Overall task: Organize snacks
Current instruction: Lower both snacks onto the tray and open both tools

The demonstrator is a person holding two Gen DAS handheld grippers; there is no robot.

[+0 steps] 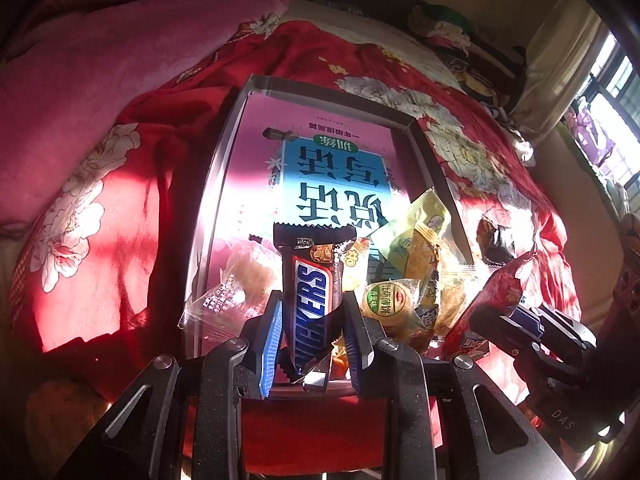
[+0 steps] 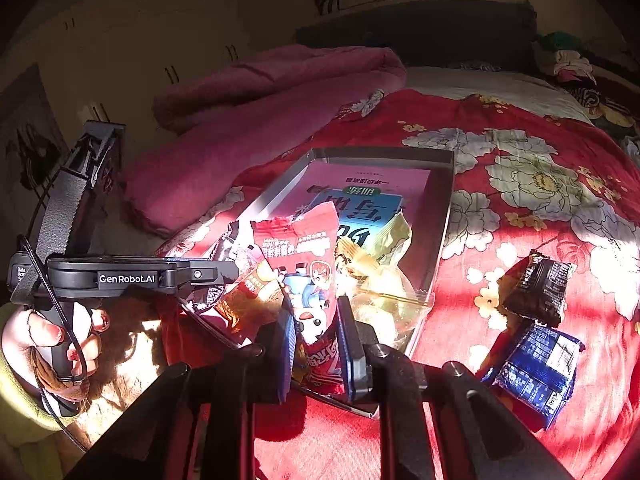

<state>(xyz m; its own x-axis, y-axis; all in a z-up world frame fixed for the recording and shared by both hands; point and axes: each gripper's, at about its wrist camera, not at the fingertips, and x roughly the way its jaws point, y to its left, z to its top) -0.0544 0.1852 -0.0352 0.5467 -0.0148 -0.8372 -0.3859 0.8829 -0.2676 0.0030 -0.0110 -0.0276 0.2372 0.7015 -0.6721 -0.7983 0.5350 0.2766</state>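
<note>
While the left gripper [image 1: 310,322] squeezes a brown Snickers bar [image 1: 310,300] and the right gripper [image 2: 316,344] pinches a red cartoon snack bag [image 2: 308,264], both tip down over the clear plastic tray [image 1: 216,184] on the red flowery blanket [image 2: 520,184].

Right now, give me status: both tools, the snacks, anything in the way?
Left tool shut on Snickers bar. Right tool shut on red snack packet. Both over clear tray, near end crowded. Two dark packets outside on bedspread.
</note>
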